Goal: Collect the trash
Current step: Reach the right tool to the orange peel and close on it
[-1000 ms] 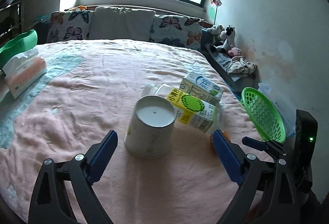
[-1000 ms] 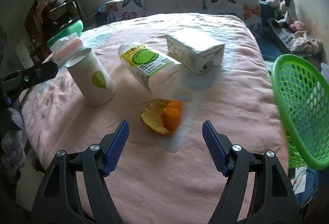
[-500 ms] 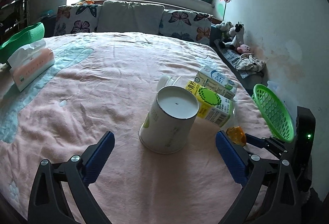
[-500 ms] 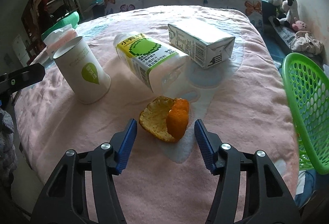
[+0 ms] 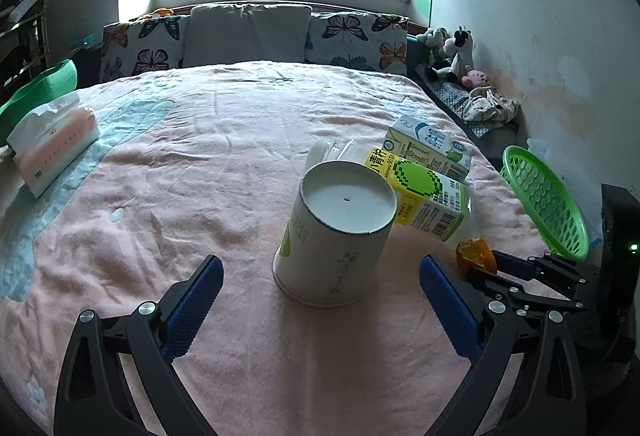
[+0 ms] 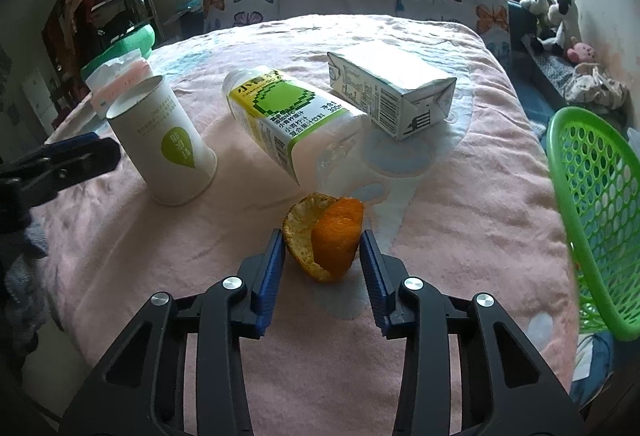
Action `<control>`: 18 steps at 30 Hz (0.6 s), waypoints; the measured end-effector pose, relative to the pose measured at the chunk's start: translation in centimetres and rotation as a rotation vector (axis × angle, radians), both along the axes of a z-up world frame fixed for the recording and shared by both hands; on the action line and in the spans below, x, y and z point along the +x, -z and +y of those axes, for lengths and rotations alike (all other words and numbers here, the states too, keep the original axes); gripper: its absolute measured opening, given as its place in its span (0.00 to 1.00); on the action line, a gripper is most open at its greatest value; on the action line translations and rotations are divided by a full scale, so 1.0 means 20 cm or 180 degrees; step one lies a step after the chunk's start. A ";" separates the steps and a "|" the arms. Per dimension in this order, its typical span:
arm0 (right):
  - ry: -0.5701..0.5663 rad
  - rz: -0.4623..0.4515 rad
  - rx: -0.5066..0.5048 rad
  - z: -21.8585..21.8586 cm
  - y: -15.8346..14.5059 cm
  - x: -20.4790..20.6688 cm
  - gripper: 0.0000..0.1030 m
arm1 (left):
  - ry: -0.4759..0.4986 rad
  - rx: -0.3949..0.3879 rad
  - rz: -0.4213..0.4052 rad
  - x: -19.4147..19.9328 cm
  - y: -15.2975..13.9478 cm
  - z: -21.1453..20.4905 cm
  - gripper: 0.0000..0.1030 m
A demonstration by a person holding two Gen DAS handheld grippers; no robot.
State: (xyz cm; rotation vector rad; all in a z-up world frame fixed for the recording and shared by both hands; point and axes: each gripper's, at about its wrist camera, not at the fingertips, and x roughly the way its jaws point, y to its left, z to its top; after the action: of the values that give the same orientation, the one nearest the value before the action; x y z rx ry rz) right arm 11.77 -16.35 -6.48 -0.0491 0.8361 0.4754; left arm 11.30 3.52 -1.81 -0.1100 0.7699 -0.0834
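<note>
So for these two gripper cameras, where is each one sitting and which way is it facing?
Left wrist: sits on the left gripper, looking down over the upturned paper cup toward the window; its two blue-padded fingers show, wide apart.
Right wrist: sits on the right gripper, looking down at the orange peel between its fingers, whose jaws have just been closing.
Shared: cup, juice bottle, milk carton, green basket, each other's gripper.

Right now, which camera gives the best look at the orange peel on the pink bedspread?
The right wrist view: the curled orange peel sits whole and close, between the right gripper pads, which have been closing. The left wrist view shows only a small bit of it, half hidden.
</note>
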 end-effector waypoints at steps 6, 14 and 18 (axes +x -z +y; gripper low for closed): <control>0.0023 -0.0006 0.0133 -0.05 -0.05 -0.03 0.37 | 0.0028 0.0048 0.0020 0.07 0.04 -0.01 0.92; 0.0082 -0.0032 0.0231 -0.12 -0.11 -0.06 0.36 | 0.0112 0.0073 0.0069 0.17 0.08 -0.02 0.84; 0.0130 -0.0054 0.0269 -0.17 -0.14 -0.07 0.37 | 0.0129 0.0013 0.0109 0.20 0.09 -0.03 0.76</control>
State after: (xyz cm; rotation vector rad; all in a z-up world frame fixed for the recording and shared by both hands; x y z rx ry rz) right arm 10.29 -19.71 -3.77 0.0416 0.7981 0.4706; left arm 15.22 3.01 -3.68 -0.0923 0.8067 -0.1188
